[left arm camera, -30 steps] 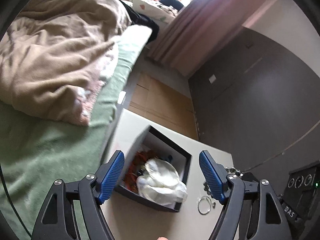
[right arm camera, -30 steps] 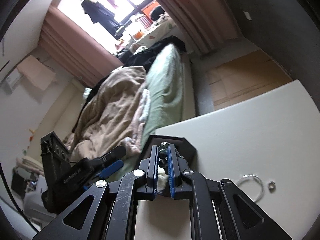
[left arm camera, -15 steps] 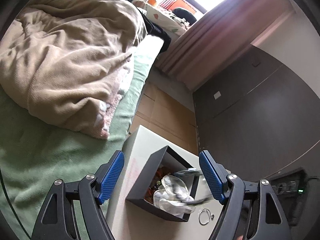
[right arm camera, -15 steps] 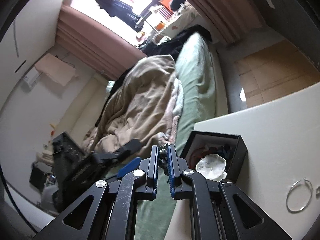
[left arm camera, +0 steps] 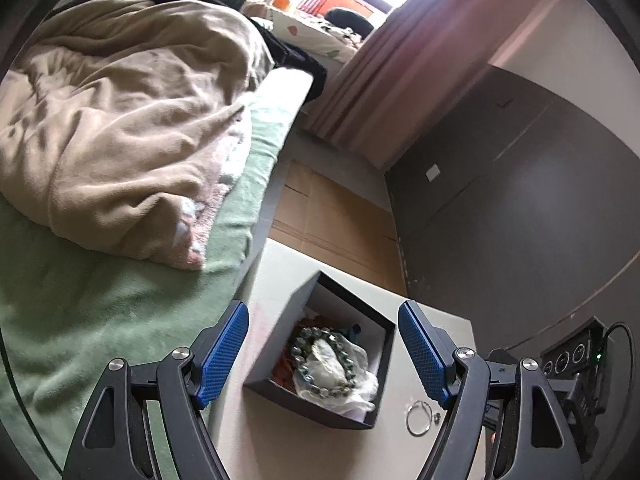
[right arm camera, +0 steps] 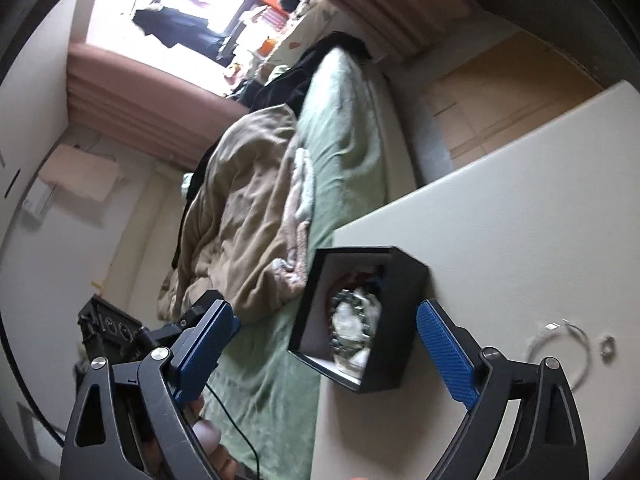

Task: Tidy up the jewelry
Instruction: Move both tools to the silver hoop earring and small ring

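1. Right tongs [right arm camera: 332,348]: blue pads stand wide apart, having just been opening; nothing is pressed between them. The black box [right arm camera: 404,316] sits in the gap ahead of the pads, not touched by either.
2. Left tongs [left arm camera: 322,354]: pads held apart, clamped on nothing, poised above the same box [left arm camera: 280,344] without contact.
3. Black box: open-topped, resting on the white worktop [left arm camera: 280,264] near the edge that faces the bed [left arm camera: 80,300]. Contents: a beaded bracelet [left arm camera: 324,360] lying on top of a crumpled clear plastic bag [left arm camera: 352,384], with red items [left arm camera: 282,368] beneath at one side. What the red items are cannot be determined.
4. Loose items on the worktop beside the box: a thin metal hoop [left arm camera: 418,418] and a small ring [left arm camera: 437,417] just next to it. Both lie apart from the box and from either tongs.
5. Surroundings: a beige blanket [left arm camera: 120,140] is heaped on the green bed cover.
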Tool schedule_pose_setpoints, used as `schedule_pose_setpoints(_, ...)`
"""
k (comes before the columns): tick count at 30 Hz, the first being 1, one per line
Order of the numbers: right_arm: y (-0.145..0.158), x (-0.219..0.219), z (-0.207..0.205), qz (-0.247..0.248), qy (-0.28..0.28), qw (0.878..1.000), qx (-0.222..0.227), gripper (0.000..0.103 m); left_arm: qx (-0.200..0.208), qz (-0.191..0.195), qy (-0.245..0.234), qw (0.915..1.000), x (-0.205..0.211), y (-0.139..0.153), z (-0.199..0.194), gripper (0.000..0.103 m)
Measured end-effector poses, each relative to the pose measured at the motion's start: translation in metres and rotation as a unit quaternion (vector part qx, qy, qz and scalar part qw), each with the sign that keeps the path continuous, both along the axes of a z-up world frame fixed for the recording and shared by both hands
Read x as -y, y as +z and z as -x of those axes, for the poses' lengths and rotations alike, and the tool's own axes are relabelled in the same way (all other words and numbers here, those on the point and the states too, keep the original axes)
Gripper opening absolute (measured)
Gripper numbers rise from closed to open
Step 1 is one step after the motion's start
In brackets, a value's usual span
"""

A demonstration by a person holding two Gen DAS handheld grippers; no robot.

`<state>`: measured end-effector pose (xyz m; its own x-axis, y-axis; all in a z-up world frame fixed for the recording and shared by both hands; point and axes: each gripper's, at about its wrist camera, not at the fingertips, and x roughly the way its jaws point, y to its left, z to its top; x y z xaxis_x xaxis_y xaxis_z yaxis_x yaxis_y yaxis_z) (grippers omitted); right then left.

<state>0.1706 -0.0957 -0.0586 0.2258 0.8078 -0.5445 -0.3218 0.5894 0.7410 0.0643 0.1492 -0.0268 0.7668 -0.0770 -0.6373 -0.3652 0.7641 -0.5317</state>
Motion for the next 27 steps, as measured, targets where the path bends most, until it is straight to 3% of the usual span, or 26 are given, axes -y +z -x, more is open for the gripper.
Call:
schedule_pose_setpoints(10,0.010,0.057,0.006,0.043,-0.049,0.998,0.010,0.094,0.006,-0.059,-0.062,0.9963,0.060,0.012,-0.002,0.078)
schedule_pose_setpoints(19,0.009,0.103,0.014,0.123,-0.096,0.988,0.012,0.094,0.001,-0.093,-0.105,0.9901,0.104,0.009,-0.004,0.078)
schedule_pose_setpoints(27,0.005,0.136,0.021,0.155,-0.124,0.980,0.010,0.094,-0.010,-0.069,-0.134,0.9886,0.134,-0.003,-0.011,0.078)
